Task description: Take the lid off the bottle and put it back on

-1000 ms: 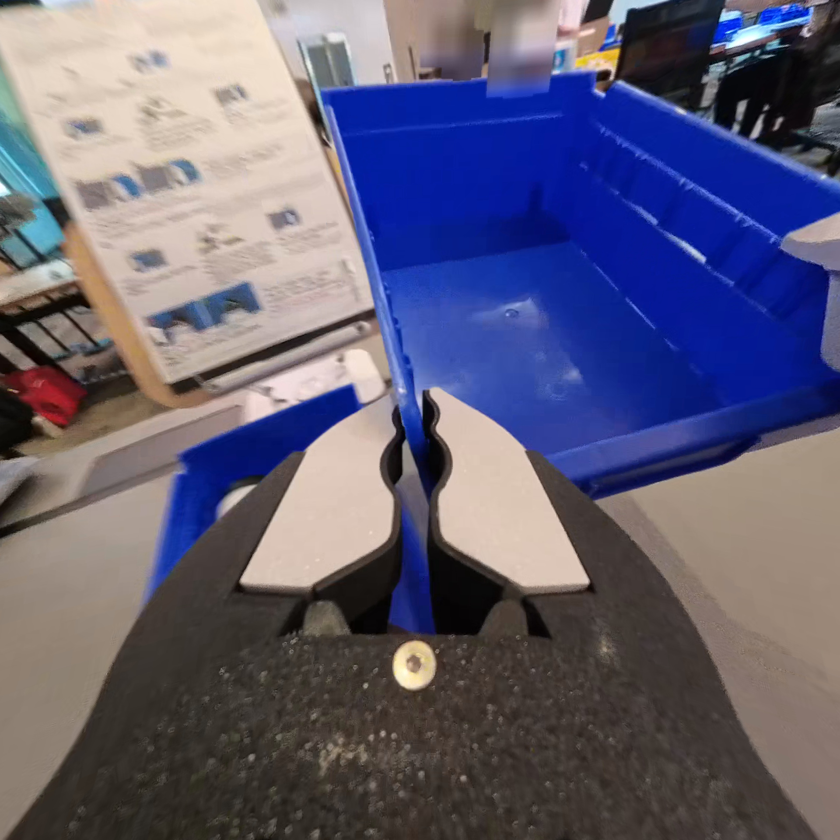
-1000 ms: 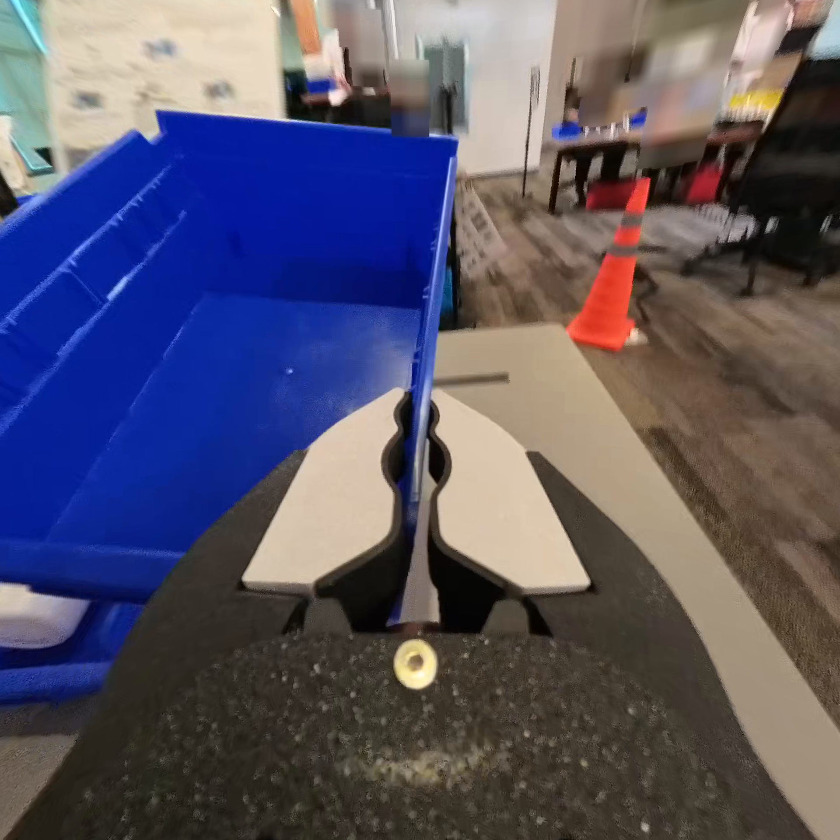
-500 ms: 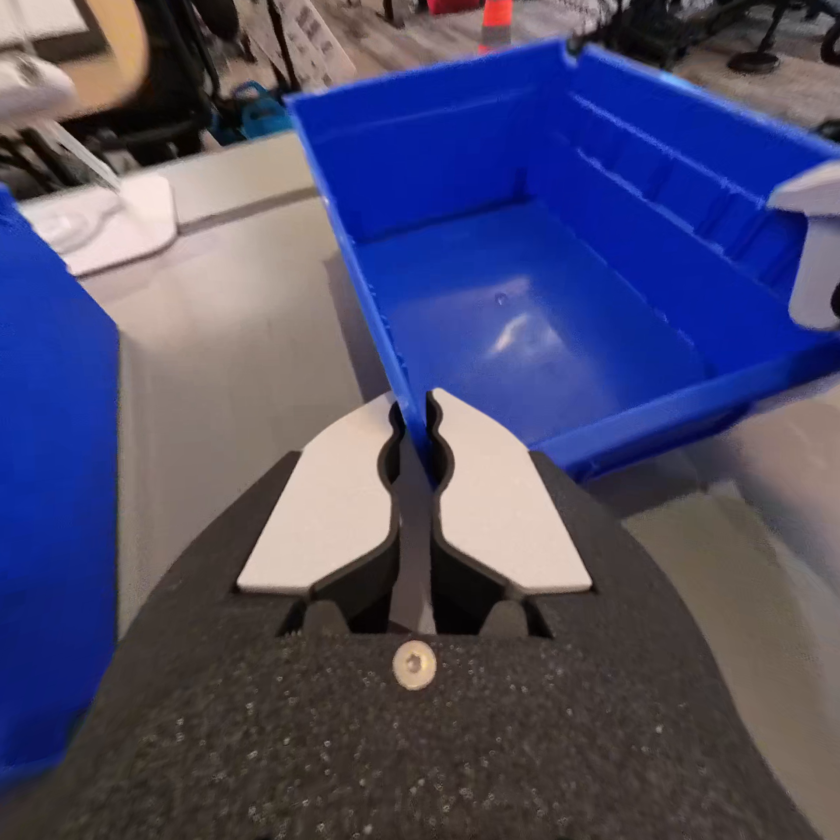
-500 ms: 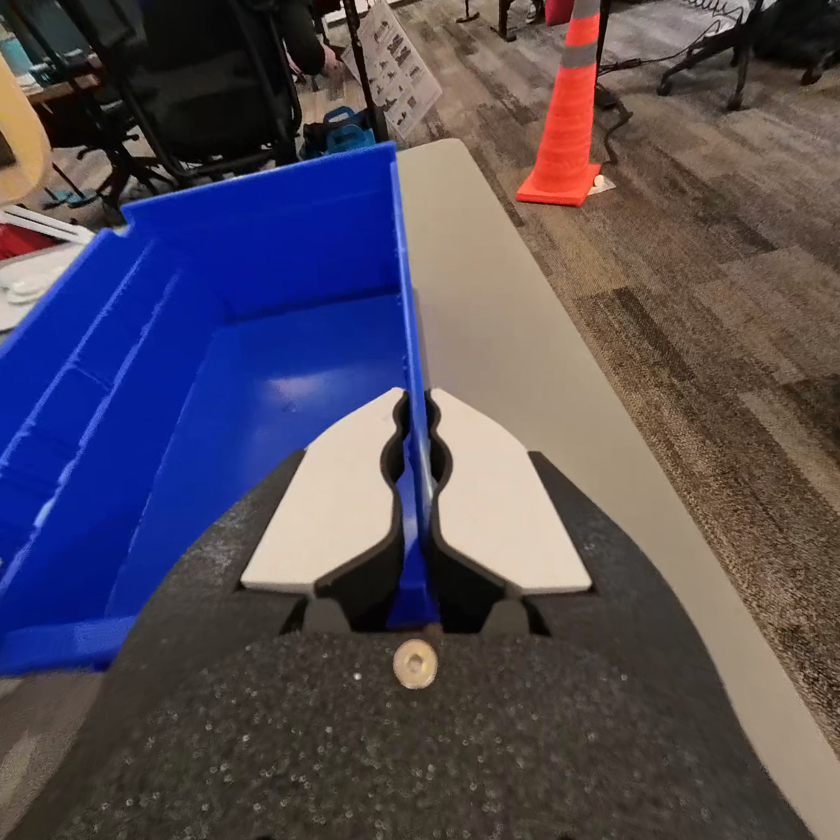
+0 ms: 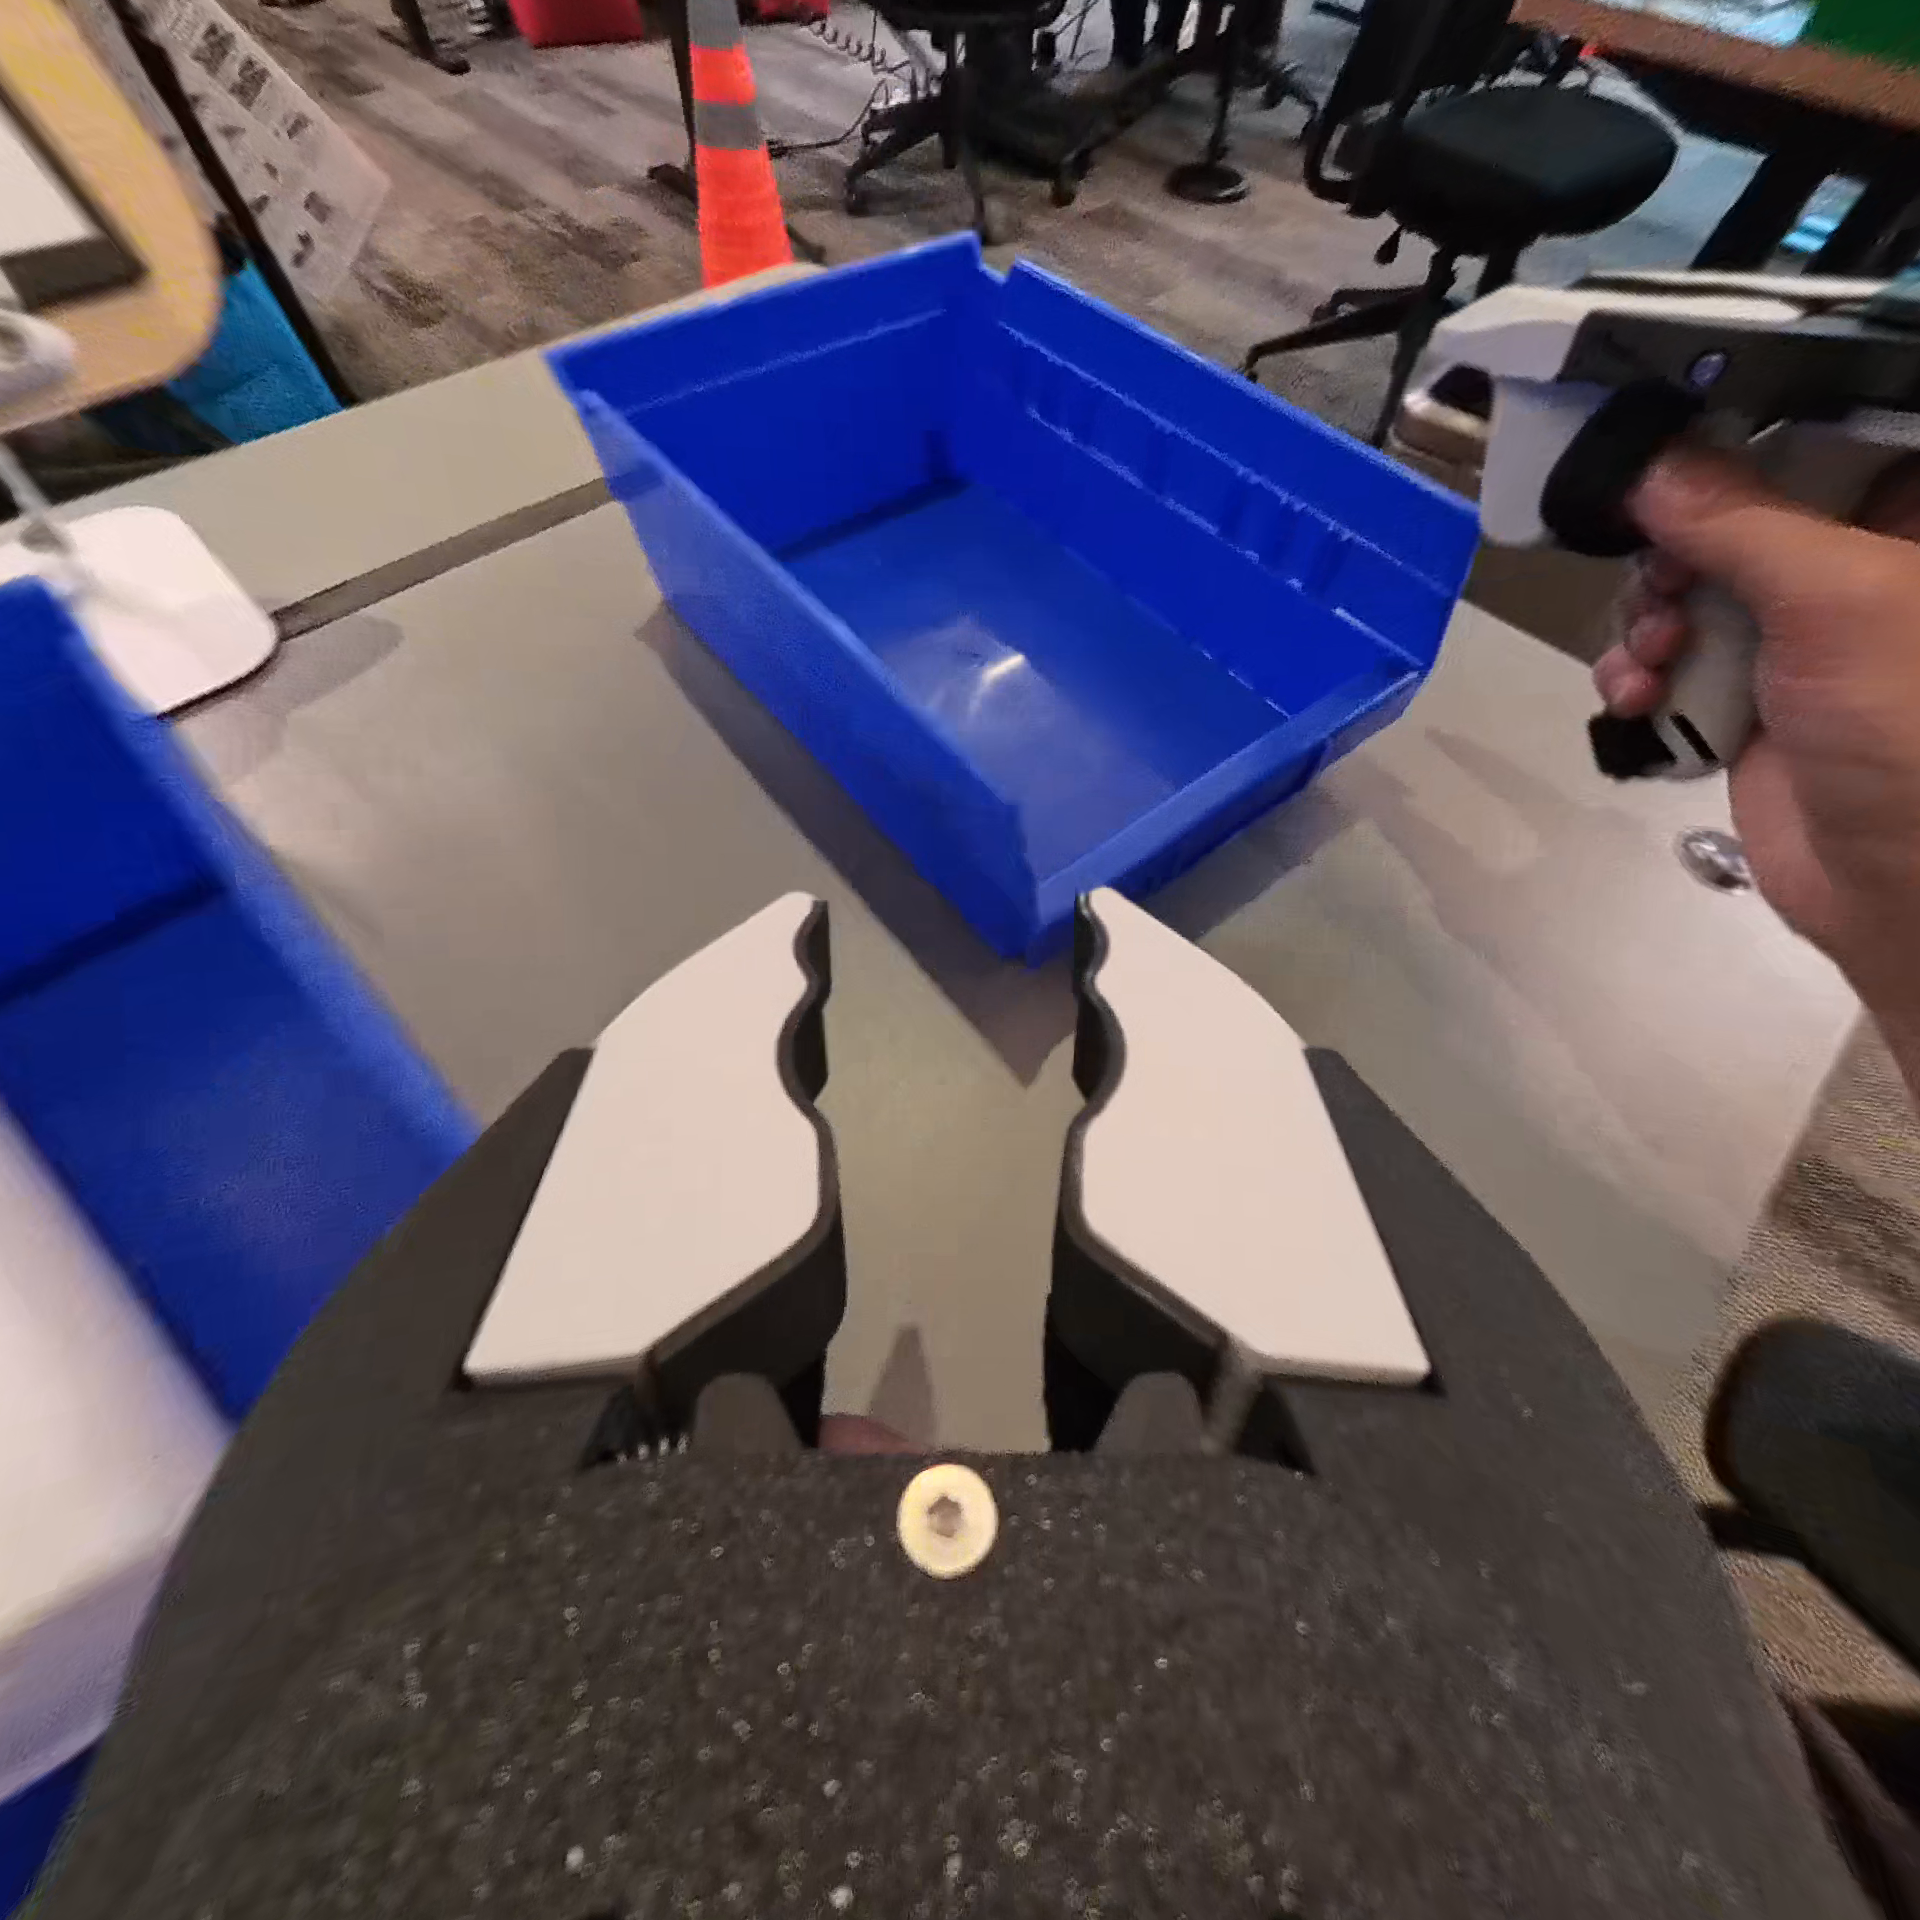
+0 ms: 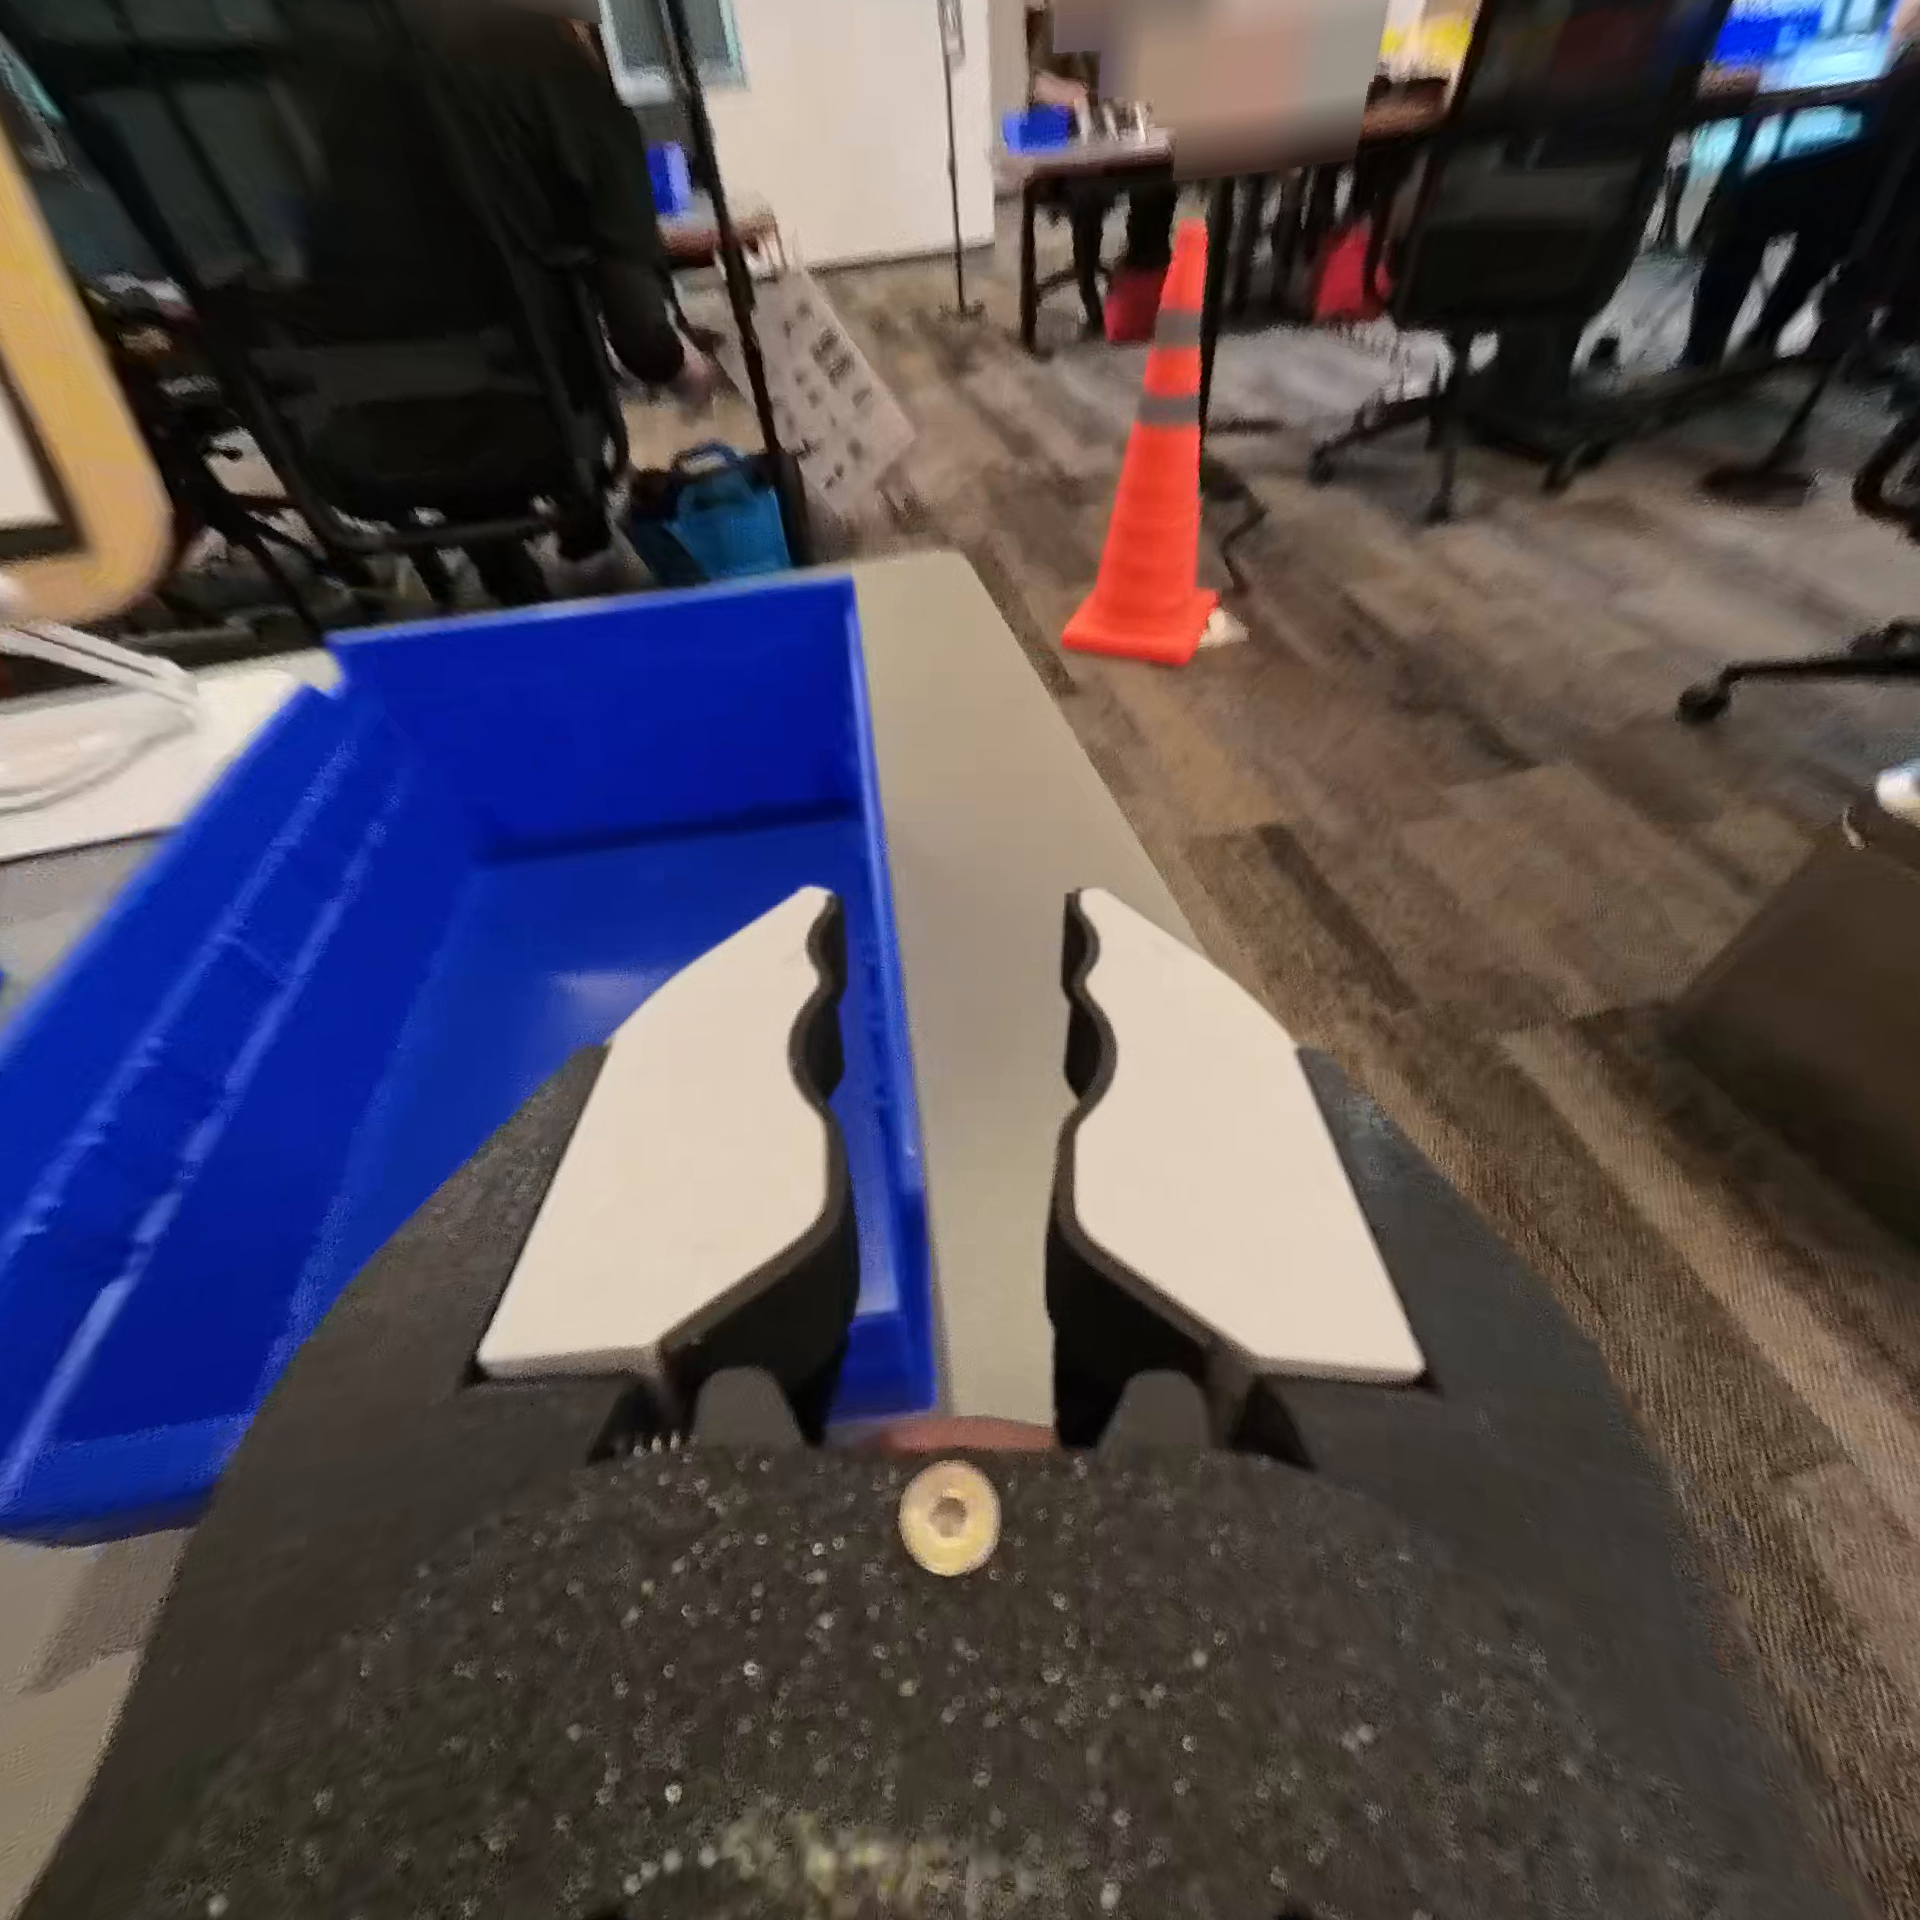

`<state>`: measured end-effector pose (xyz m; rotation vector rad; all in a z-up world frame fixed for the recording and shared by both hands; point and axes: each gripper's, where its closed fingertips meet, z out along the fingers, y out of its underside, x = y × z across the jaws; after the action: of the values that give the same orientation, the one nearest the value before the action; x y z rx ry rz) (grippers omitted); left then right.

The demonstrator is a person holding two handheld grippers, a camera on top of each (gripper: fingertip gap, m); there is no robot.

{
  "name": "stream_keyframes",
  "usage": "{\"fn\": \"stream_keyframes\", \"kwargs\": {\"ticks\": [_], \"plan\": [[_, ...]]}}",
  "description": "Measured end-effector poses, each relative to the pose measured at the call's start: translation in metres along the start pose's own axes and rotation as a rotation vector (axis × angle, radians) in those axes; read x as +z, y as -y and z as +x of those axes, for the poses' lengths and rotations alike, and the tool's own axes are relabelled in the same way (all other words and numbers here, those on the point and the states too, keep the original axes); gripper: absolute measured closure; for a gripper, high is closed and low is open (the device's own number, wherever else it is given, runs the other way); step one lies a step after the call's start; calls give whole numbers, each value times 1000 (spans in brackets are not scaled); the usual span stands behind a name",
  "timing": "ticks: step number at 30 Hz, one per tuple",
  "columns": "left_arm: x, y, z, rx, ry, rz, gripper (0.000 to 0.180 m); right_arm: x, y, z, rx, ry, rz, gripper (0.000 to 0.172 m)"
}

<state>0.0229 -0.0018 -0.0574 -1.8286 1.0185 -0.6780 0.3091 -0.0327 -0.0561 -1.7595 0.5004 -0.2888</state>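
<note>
A grey counter [image 5: 499,790] in an office carries an empty blue bin [image 5: 997,623]. Both the left gripper [image 5: 951,914] and right gripper [image 6: 951,909] hover above it, fingers apart and holding nothing, likely readied for grasping. No bottle or lid is in view.

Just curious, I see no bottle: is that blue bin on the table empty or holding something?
Empty. The blue bin shows only its bare, shiny floor in both wrist views.
</note>
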Motion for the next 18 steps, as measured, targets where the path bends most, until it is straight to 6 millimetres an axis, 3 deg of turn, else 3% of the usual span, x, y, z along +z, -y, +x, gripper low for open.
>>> {"fn": "stream_keyframes", "kwargs": {"ticks": [2, 4, 6, 8, 10, 13, 15, 18], "plan": [[-39, -2, -41, -19, 60, 26, 136, -14, 23, -22, -10, 77, 68, 129], [-77, -10, -91, -40, 171, 50, 137, -26, 41, -57, -16, 180, 112, 129], [-111, -25, -144, -53, 320, 72, 136, -41, 54, -106, -47, 300, 166, 131], [-137, -49, -190, -67, 466, 71, 135, -53, 53, -167, -83, 429, 174, 130], [-148, -80, -219, -109, 536, 52, 129, -64, 28, -237, -117, 585, 86, 127], [-143, -118, -242, -171, 572, 83, 126, -78, -33, -326, -89, 755, -102, 112], [-133, -132, -239, -227, 528, 49, 126, -82, -76, -358, -107, 772, -197, 112], [-126, -125, -235, -219, 520, 74, 145, -78, -113, -371, -187, 704, -243, 117]]}}
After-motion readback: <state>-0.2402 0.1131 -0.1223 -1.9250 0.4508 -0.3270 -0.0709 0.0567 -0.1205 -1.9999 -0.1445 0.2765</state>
